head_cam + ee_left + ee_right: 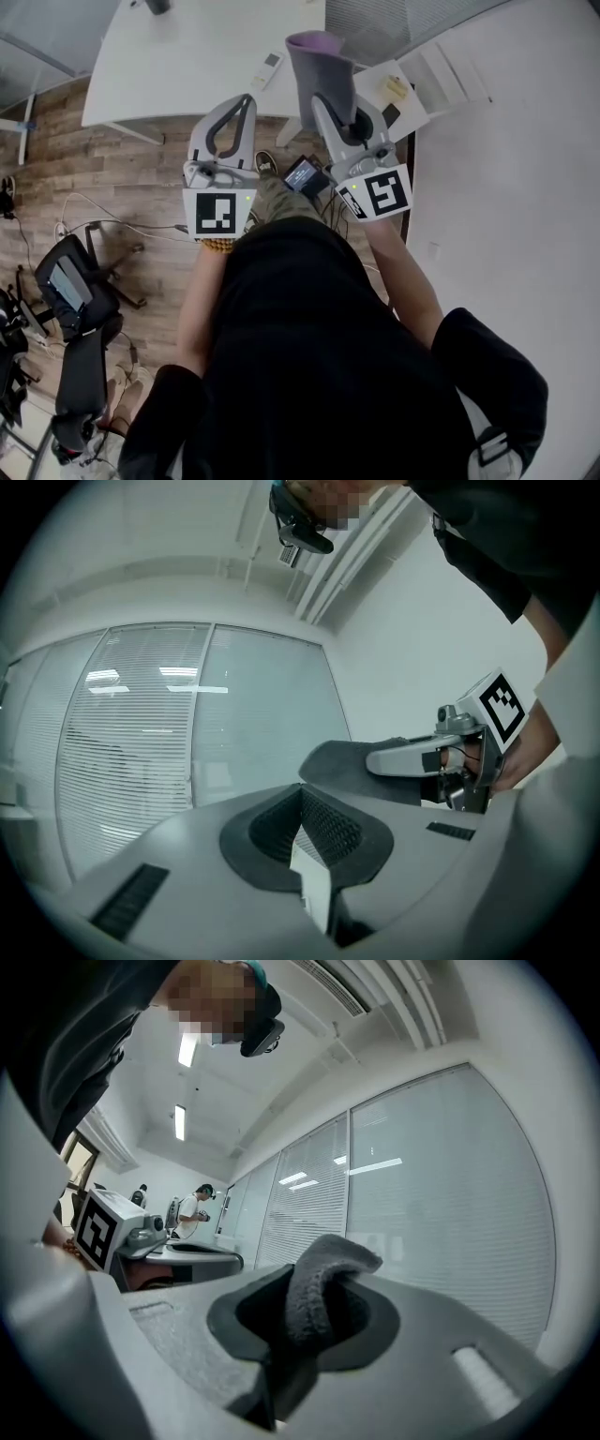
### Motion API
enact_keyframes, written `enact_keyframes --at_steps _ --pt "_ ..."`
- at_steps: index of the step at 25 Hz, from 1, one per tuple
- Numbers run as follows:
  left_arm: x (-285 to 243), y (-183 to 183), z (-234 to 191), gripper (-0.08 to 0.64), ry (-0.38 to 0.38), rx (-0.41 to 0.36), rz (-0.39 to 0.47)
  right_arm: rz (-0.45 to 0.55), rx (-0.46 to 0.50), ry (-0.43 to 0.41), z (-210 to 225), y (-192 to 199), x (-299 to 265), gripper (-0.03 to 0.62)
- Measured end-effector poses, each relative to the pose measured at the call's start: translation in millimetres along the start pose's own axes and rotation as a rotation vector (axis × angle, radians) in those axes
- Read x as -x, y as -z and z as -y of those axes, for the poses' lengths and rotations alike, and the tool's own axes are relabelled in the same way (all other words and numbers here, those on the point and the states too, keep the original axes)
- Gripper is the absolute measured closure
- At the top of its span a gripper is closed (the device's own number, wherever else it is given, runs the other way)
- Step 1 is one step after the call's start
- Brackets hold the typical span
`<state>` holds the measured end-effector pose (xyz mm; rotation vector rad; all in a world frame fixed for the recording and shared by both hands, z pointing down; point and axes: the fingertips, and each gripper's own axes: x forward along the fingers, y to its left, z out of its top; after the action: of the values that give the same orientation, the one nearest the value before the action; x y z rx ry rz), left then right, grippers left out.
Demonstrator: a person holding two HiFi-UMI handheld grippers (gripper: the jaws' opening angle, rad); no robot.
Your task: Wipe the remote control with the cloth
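The white remote control [269, 67] lies on the white table [178, 66] far below both raised grippers. My right gripper [321, 99] is shut on a grey cloth [317, 66], which stands up out of its jaws; in the right gripper view the folded cloth [328, 1265] is pinched between the pads. To its left, my left gripper [247, 99] is shut with nothing in it, and its dark pads [323, 827] meet. The left gripper view shows the right gripper [412, 757] with the cloth [342, 761] beside it.
A black office chair [80, 291] and cables [94, 220] are on the wood floor at left. Small items [394, 89] sit on a white stand at right. A glass wall with blinds [141, 752] is ahead. Another person [192, 1211] stands far off.
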<state>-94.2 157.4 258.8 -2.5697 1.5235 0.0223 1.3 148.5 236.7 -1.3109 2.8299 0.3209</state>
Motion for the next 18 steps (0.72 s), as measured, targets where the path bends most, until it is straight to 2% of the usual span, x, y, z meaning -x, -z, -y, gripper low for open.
enact_keyframes --at_steps 3,7,13,18 --pt "16 0 17 0.558 0.023 -0.01 -0.013 -0.009 0.002 0.008 -11 -3 20 0.532" --pt "29 -17 35 0.558 0.05 -0.04 0.023 -0.017 0.011 0.025 -20 -7 42 0.535" --pt "53 -19 46 0.558 0.057 -0.084 0.027 0.003 0.008 0.046 -40 -7 66 0.535" --pt "65 -12 48 0.558 0.046 -0.049 -0.007 0.005 0.009 0.063 -45 -2 74 0.535"
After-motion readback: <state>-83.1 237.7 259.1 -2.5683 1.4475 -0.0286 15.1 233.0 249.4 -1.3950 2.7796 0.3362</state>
